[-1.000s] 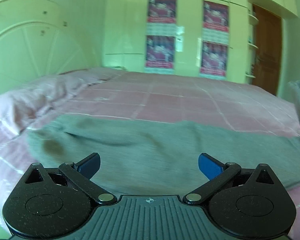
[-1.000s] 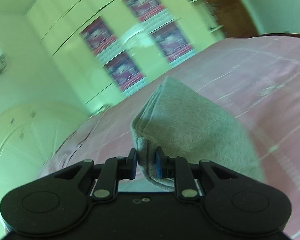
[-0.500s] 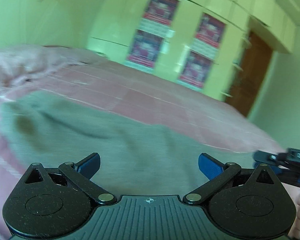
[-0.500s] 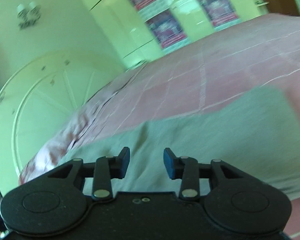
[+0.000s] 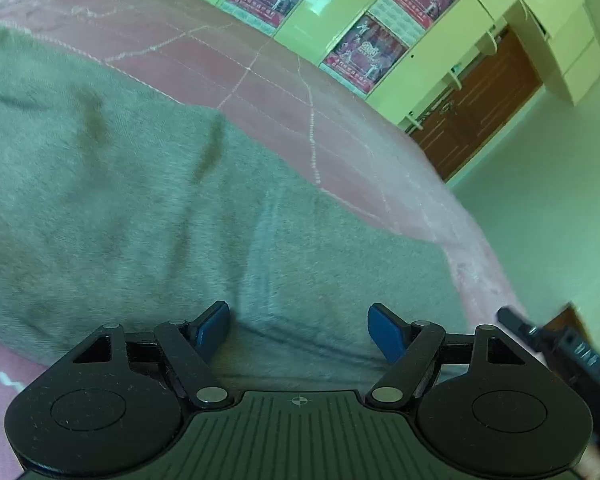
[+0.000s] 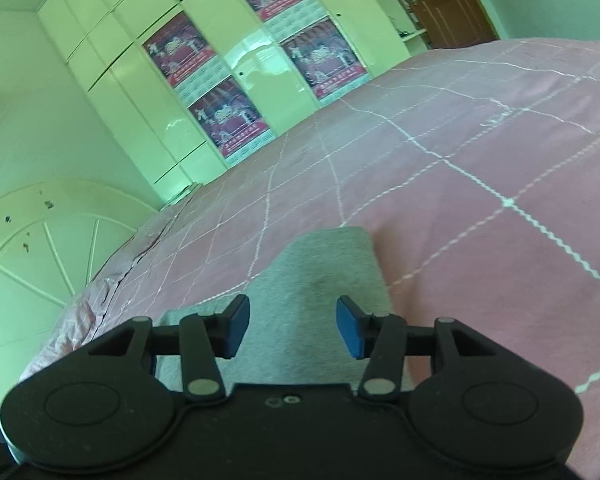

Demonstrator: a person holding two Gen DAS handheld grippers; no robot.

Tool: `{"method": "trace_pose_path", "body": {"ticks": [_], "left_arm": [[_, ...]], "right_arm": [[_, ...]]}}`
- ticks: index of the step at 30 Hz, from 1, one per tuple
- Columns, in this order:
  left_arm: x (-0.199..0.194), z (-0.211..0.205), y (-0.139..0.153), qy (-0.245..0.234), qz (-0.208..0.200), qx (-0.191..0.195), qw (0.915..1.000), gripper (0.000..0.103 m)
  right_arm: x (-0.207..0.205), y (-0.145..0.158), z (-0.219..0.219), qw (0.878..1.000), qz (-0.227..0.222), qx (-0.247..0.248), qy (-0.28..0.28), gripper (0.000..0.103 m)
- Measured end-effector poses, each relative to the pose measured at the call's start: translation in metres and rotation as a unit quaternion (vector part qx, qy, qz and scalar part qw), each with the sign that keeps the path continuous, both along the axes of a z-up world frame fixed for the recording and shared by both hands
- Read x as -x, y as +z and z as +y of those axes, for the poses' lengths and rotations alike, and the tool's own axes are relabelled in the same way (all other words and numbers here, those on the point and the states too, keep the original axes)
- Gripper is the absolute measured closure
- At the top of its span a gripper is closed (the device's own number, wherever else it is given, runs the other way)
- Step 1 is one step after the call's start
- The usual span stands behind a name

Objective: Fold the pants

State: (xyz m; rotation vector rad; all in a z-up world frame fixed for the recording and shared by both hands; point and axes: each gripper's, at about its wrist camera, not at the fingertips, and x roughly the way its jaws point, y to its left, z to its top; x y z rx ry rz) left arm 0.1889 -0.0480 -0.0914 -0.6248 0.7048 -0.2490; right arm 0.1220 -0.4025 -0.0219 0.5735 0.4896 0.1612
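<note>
Bedroom: pale wardrobe doors with posters, brown door, curved headboard. Pink checked bedspread.
Grey pants: flat on bedspread, spread ahead of and beneath both sets of jaws.
Left gripper: jaws wide apart, empty, over pants.
Right gripper: jaws wide apart, empty, over narrow end of pants.

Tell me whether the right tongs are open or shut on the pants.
Open. In the right wrist view the right tongs show a wide gap between the blue pads, with the grey pants lying flat on the pink bedspread, ungripped.
</note>
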Motion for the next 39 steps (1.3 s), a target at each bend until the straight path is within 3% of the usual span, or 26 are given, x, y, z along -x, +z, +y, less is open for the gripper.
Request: {"method": "trace_pose_path", "body": {"ticks": [2,3,4,5,8,10,14,15,18,19,23,25,26,28,30,32,33,34,36,39], "left_arm": [[-0.010,-0.004,-0.003,0.009,0.010,0.013,0.9998,0.028],[-0.013,-0.004,-0.005,0.014,0.012,0.020,0.9996,0.033],[-0.014,-0.004,-0.010,0.021,0.017,0.025,0.9993,0.051],[-0.013,-0.004,-0.017,0.025,0.024,0.032,0.9989,0.063],[-0.019,-0.004,-0.026,0.018,0.021,0.048,0.9985,0.073],[-0.017,-0.006,-0.021,0.023,0.000,0.050,0.9985,0.090],[0.000,0.008,0.002,0.039,-0.076,0.039,0.9956,0.090],[-0.001,0.011,0.000,0.043,-0.065,0.038,0.9962,0.090],[-0.020,0.014,-0.031,0.027,0.022,0.031,0.9989,0.089],[-0.020,0.017,-0.035,0.035,0.013,0.048,0.9982,0.089],[-0.024,0.010,-0.030,0.040,0.000,0.042,0.9983,0.088],[-0.013,0.010,-0.021,0.053,-0.043,0.041,0.9968,0.088],[-0.012,0.008,-0.015,0.054,-0.056,0.028,0.9966,0.088],[-0.020,0.001,-0.018,0.041,-0.024,-0.013,0.9988,0.088],[-0.027,0.008,-0.030,0.041,-0.001,0.004,0.9991,0.088],[-0.025,0.012,-0.029,0.042,-0.007,0.008,0.9991,0.087],[-0.026,0.011,-0.027,0.042,-0.008,0.004,0.9991,0.087],[-0.025,0.011,-0.025,0.043,-0.012,0.003,0.9990,0.087],[-0.013,0.016,-0.025,0.048,-0.021,0.009,0.9986,0.087],[0.002,0.025,-0.021,0.054,-0.039,0.002,0.9977,0.087]], "right_arm": [[-0.001,-0.006,-0.008,1.000,0.007,-0.016,-0.015,0.058],[-0.001,-0.008,-0.011,0.999,0.008,-0.023,-0.020,0.058],[-0.001,-0.009,-0.013,0.999,0.006,-0.028,-0.023,0.057],[0.000,-0.010,-0.015,0.999,0.005,-0.031,-0.027,0.057],[0.000,-0.011,-0.022,0.998,0.002,-0.039,-0.039,0.055],[-0.001,-0.012,-0.024,0.998,0.004,-0.042,-0.042,0.054],[0.002,-0.009,-0.025,0.998,-0.006,-0.043,-0.044,0.053],[0.001,-0.008,-0.024,0.998,-0.008,-0.040,-0.042,0.051],[-0.003,-0.012,-0.022,0.998,0.001,-0.043,-0.038,0.050],[-0.003,-0.012,-0.020,0.998,0.003,-0.044,-0.035,0.050],[-0.001,-0.006,-0.016,0.999,-0.007,-0.033,-0.028,0.050],[0.001,-0.002,-0.017,0.999,-0.012,-0.035,-0.027,0.050],[0.001,0.000,-0.016,0.999,-0.018,-0.042,-0.021,0.050],[0.001,0.002,-0.013,0.998,-0.029,-0.059,0.012,0.051],[-0.006,-0.004,-0.003,0.996,-0.008,-0.065,0.058,0.060],[-0.024,-0.025,0.019,0.992,0.105,0.015,0.071,0.084],[-0.022,-0.031,0.021,0.992,0.104,0.039,0.064,0.099],[-0.021,-0.032,0.019,0.992,0.099,0.039,0.064,0.103],[-0.020,-0.021,0.016,0.992,0.098,0.045,0.060,0.103],[-0.002,0.000,0.020,0.995,0.030,0.069,0.070,0.103]]}}
